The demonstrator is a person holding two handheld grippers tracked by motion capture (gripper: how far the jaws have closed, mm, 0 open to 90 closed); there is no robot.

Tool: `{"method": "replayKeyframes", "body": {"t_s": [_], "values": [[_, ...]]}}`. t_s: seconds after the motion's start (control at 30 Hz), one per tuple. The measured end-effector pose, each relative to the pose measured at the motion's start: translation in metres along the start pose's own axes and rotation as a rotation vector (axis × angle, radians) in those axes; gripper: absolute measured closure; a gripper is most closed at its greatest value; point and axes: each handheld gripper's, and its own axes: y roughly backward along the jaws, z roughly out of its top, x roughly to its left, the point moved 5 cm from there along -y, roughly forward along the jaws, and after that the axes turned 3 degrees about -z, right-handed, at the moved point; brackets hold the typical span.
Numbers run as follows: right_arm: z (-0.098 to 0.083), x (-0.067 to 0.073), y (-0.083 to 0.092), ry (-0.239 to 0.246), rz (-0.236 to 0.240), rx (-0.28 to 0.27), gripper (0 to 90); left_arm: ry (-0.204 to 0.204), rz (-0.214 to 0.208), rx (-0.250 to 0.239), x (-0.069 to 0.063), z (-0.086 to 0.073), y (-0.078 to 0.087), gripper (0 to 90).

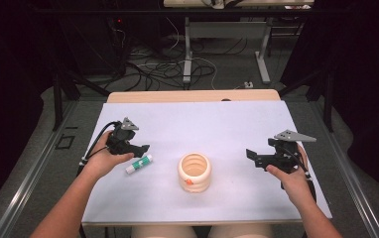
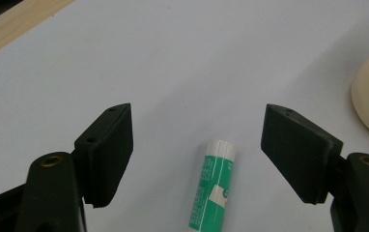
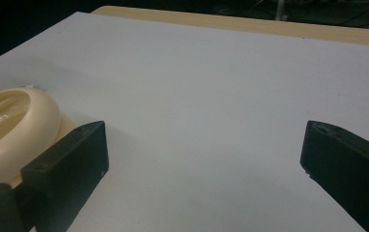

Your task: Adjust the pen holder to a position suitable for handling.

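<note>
Left gripper (image 2: pixel 197 150), jaws spread wide, poised low over the white sheet (image 1: pixel 212 124), with a green-and-white glue stick (image 2: pixel 213 186) lying flat on the sheet between the jaws, touching neither. In the high view the glue stick (image 1: pixel 139 164) lies just beside the left gripper (image 1: pixel 139 149). Right gripper (image 3: pixel 204 159), jaws likewise wide apart and holding nothing. A cream ribbed pot (image 1: pixel 194 172) stands upright between the two grippers, near the sheet's front edge.

Left hand-held gripper (image 1: pixel 140 148) jaws wide apart, right hand-held gripper (image 1: pixel 251 154) likewise, seemingly angled inward
</note>
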Motion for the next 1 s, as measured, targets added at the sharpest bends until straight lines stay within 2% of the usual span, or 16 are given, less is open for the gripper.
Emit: {"method": "replayKeyframes", "body": {"t_s": [0.07, 0.17, 0.2, 0.27, 0.33, 0.47, 0.6, 0.63, 0.67, 0.7, 0.8, 0.87, 1.0], "values": [[-0.001, 0.001, -0.001, -0.005, 0.001, 0.001, 2.7, -0.019, -0.004, 0.016, 0.002, 0.001, -0.002, 27.3], [-0.002, 0.000, -0.002, 0.010, -0.001, 0.008, 3.6, -0.025, -0.018, 0.037, 0.001, 0.001, -0.005, 27.7], [-0.002, 0.000, -0.002, 0.006, 0.001, 0.007, 3.9, -0.040, -0.017, 0.044, 0.002, 0.001, -0.006, 27.8], [-0.003, 0.000, -0.003, 0.008, 0.002, 0.006, 4.3, -0.032, -0.020, 0.058, 0.000, 0.001, -0.009, 27.8], [-0.003, 0.000, -0.003, 0.007, 0.005, 0.006, 4.6, -0.043, -0.013, 0.067, 0.001, 0.001, -0.011, 29.0], [-0.004, -0.001, -0.003, 0.009, 0.004, 0.011, 5.4, -0.029, -0.030, 0.087, 0.002, -0.001, -0.018, 34.3], [-0.004, -0.001, -0.005, 0.006, 0.001, 0.006, 6.1, -0.041, -0.058, 0.126, 0.001, -0.003, -0.024, 38.7], [-0.004, -0.001, -0.005, 0.006, 0.001, 0.008, 6.2, -0.054, -0.066, 0.144, 0.001, -0.004, -0.026, 39.9], [-0.004, -0.001, -0.005, 0.002, 0.003, 0.008, 6.3, -0.042, -0.067, 0.148, 0.000, -0.004, -0.028, 40.2], [-0.005, -0.003, -0.005, 0.007, -0.013, 0.018, 6.9, -0.056, -0.068, 0.163, 0.001, -0.005, -0.029, 40.4], [-0.006, -0.005, -0.005, 0.002, -0.019, 0.024, 7.2, -0.066, -0.077, 0.190, -0.001, -0.006, -0.033, 40.6], [-0.006, -0.005, -0.005, -0.024, -0.016, 0.019, 7.3, -0.065, -0.076, 0.200, -0.004, -0.006, -0.037, 41.2], [-0.006, -0.006, -0.005, -0.018, -0.019, 0.027, 7.3, -0.090, -0.082, 0.232, -0.007, -0.005, -0.042, 42.5]]}}
